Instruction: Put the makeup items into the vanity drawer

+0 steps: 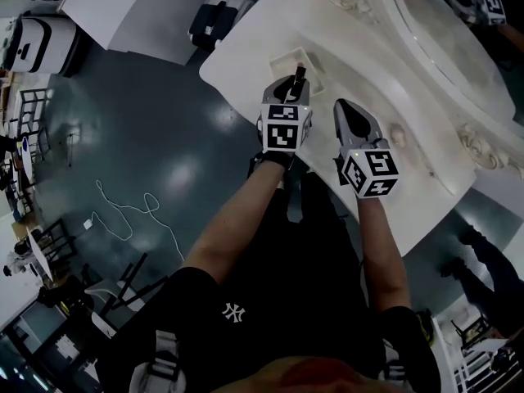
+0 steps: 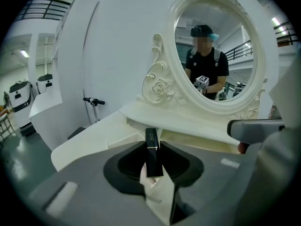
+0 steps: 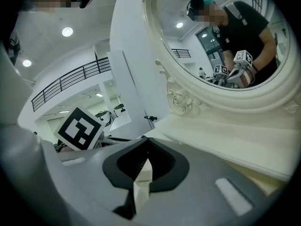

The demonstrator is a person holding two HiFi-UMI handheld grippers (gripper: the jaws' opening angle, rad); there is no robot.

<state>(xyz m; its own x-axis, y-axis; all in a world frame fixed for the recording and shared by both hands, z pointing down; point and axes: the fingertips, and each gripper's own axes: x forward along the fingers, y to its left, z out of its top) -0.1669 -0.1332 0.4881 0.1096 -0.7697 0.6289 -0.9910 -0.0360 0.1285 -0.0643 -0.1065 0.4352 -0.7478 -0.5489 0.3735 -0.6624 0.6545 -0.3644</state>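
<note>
My left gripper (image 1: 296, 84) is shut on a black lipstick tube (image 1: 298, 75), which sticks out past the fingertips. In the head view the tube's tip points at the open drawer (image 1: 286, 59), a shallow cream recess in the white vanity (image 1: 246, 47). The left gripper view shows the same lipstick tube (image 2: 152, 150) clamped upright in that gripper (image 2: 153, 167), with the drawer's cream inside (image 2: 202, 142) just beyond it. My right gripper (image 1: 347, 111) hovers beside the left one over the vanity top. Its jaws (image 3: 142, 166) are shut with nothing between them.
An oval mirror (image 1: 446, 35) in a carved frame stands at the back of the vanity and reflects the person. Dark floor lies left of the vanity's front edge, with a white cable (image 1: 123, 211), a scooter (image 1: 217, 15) and white machines (image 1: 41, 39).
</note>
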